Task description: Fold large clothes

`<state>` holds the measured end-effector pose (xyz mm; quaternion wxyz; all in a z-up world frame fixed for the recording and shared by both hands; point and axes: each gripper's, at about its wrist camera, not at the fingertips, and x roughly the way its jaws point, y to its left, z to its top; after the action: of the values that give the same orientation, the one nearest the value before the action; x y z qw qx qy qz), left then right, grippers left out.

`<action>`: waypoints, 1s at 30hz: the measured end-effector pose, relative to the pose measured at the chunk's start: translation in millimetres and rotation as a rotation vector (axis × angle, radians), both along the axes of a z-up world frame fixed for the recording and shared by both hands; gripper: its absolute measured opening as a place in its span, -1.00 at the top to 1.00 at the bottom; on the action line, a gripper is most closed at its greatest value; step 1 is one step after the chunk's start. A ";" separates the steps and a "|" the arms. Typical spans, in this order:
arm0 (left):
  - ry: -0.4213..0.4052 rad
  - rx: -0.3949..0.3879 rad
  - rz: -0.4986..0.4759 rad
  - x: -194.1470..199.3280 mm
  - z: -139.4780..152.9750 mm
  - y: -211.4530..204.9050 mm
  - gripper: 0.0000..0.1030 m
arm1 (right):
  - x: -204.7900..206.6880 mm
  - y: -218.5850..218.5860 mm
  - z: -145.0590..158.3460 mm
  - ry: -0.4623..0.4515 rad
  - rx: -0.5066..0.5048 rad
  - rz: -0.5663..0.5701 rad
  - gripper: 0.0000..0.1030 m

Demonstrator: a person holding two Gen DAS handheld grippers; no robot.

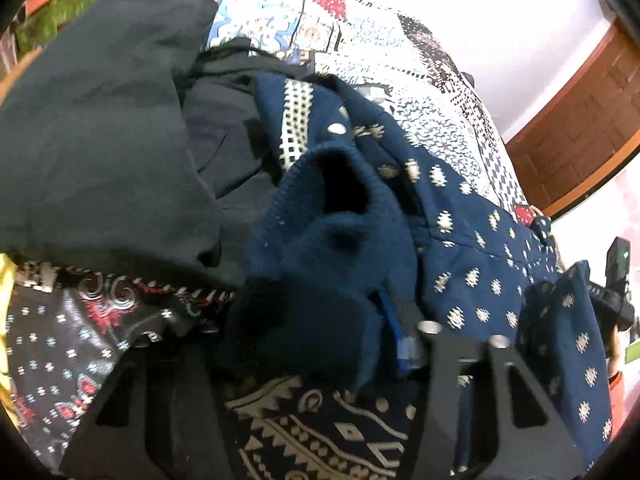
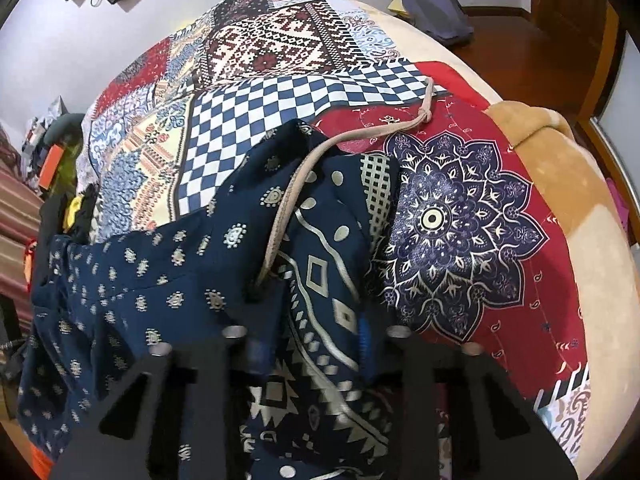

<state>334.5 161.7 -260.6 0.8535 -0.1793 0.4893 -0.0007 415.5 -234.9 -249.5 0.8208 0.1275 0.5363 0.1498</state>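
**patchwork_fan:** ok so where's the garment at? I see a navy hoodie (image 2: 168,280) with small cream motifs bunched up on the bed, on top of that patchwork bedspread (image 2: 256,112). It lies just left of the big blue mandala patch (image 2: 452,232).

**foldbot99:** yep, and its beige drawstring (image 2: 320,152) trails up across the fabric onto the red patch, knot at the far end. From the left wrist cam you get the ribbed blue cuff (image 1: 340,184) gaping open right in the middle, with a dark grey garment (image 1: 100,120) heaped beside it on the left.

**patchwork_fan:** what about the grips?

**foldbot99:** right hand-held gripper (image 2: 316,344) is clenched on the hoodie's banded geometric section, cloth pinched between the fingers. Left hand-held gripper (image 1: 320,344) is grasping a thick blue fold of the same hoodie, cloth filling the gap between its fingers.

**patchwork_fan:** also spotted the other gripper (image 1: 616,292) at the right edge of the left cam, past the hoodie's edge. Wooden door (image 1: 580,120) behind it.
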 end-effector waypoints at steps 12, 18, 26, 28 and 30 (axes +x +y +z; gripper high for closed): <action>-0.149 0.184 -0.126 -13.7 76.5 -37.8 0.67 | -18.6 17.7 76.6 -0.208 -0.057 0.051 0.79; -0.217 0.205 -0.145 14.6 108.4 -43.1 0.67 | -2.5 35.5 108.1 -0.300 -0.118 0.088 0.79; -0.181 0.221 -0.101 90.6 101.3 -26.4 0.67 | 62.9 49.4 103.8 -0.308 -0.154 0.049 0.79; -0.142 0.219 -0.082 109.0 88.6 -17.6 0.67 | 81.8 54.3 94.6 -0.291 -0.176 0.047 0.79; -0.118 0.234 -0.071 119.8 78.3 -12.8 0.66 | 100.6 60.4 80.5 -0.271 -0.218 0.049 0.79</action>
<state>454.3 148.9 -182.4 0.8953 -0.0609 0.4410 0.0157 516.1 -174.5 -169.0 0.8907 0.0033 0.4367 0.1265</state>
